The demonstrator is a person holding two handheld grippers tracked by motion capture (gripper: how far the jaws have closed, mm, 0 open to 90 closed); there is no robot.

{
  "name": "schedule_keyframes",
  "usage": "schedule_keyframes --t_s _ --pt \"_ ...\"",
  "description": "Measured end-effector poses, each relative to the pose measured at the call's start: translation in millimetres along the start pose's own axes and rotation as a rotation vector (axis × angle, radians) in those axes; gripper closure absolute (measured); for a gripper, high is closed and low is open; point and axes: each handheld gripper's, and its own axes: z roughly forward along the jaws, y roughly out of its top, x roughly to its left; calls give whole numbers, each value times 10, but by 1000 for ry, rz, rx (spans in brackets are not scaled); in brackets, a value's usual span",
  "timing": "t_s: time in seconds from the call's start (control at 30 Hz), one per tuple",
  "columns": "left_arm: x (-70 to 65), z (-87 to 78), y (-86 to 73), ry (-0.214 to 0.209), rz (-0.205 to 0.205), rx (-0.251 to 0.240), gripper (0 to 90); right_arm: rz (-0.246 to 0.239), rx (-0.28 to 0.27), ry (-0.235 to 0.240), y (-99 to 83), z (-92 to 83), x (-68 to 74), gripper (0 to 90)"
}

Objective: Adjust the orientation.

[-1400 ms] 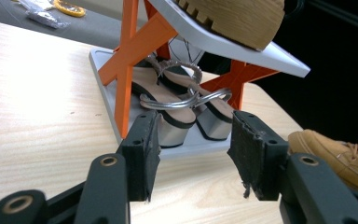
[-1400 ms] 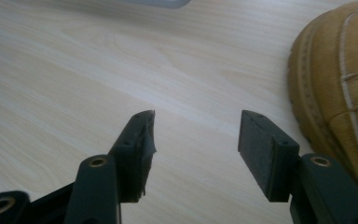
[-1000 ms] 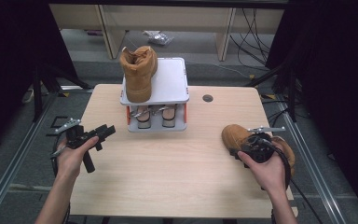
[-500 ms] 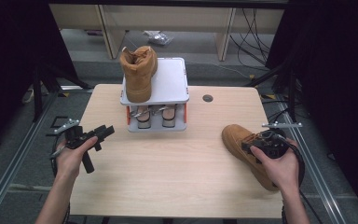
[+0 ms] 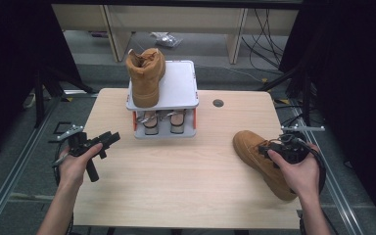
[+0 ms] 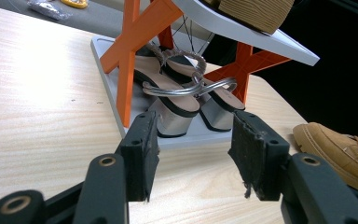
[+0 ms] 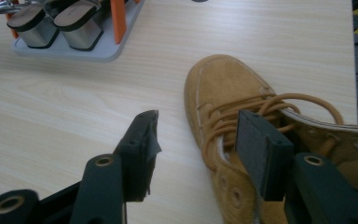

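Observation:
A tan lace-up boot (image 5: 252,149) lies on its sole at the table's right side, toe pointing toward the rack (image 5: 176,85). My right gripper (image 5: 268,150) hovers at its laced opening, open; in the right gripper view its jaws (image 7: 198,128) straddle the boot (image 7: 223,88), one over the laces, one over bare wood, neither pressing. A matching boot (image 5: 146,76) stands on the rack's white top shelf. Silver heeled sandals (image 5: 164,121) sit on the lower shelf. My left gripper (image 5: 108,139) rests open at the table's left and faces the sandals (image 6: 177,93) between its pads (image 6: 142,154).
The rack (image 6: 130,51) has orange legs and a grey base at the table's far middle. A round cable hole (image 5: 218,103) lies to the right behind it. The right table edge runs close to the boot's heel. Cables and a plastic bag (image 5: 165,39) lie on the floor beyond.
My right hand and gripper have drawn back to the right and up a little, uncovering more of the boot on the table. The left hand has stayed put.

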Motion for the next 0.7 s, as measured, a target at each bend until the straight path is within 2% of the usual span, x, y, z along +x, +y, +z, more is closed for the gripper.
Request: schedule_keyframes --t_s 0.03,0.07,0.1,0.13,0.17,0.23,0.27,0.37,0.4,0.43,0.47,0.5,0.53,0.57,0.67,0.7 --pt "1 0 -1 1 0 1 503 -12 -19 -6 -2 4 -27 498" --pt "3 1 -2 2 0 1 503 21 -12 -1 10 -16 -24 499" --pt "5 2 -4 2 0 2 503 -2 -20 -18 6 -22 -62 499" --pt "5 3 -5 3 -1 3 503 3 -18 -10 13 -42 -81 499" --pt "5 5 -7 3 -1 4 503 -27 -38 -26 11 -40 -122 498" --pt "5 8 -11 1 -1 5 503 0 -41 -46 26 -67 -154 498" --pt "4 9 -13 1 -1 6 503 -21 -34 -53 35 -101 -195 498" --pt "-1 12 -15 0 -2 7 503 15 -63 -76 56 -139 -246 496" --pt "-1 14 -16 -1 -2 6 502 -15 -64 -105 69 -159 -300 495" --pt "-1 16 -18 -2 -1 6 502 20 -69 -111 77 -170 -305 495" --pt "-1 17 -20 -2 -2 6 502 -11 -55 -135 80 -198 -364 495" --pt "1 16 -21 -2 -3 8 503 12 -54 -129 82 -211 -386 493" --pt "1 16 -23 -2 -5 9 503 -33 -72 -139 88 -209 -459 492" --pt "2 16 -24 -1 -5 10 502 -16 -67 -161 89 -222 -485 491" --pt "4 16 -26 0 -8 11 502 13 -65 -168 84 -239 -582 486" --pt "4 16 -27 -1 -8 12 502 46 -52 -173 83 -247 -595 485"
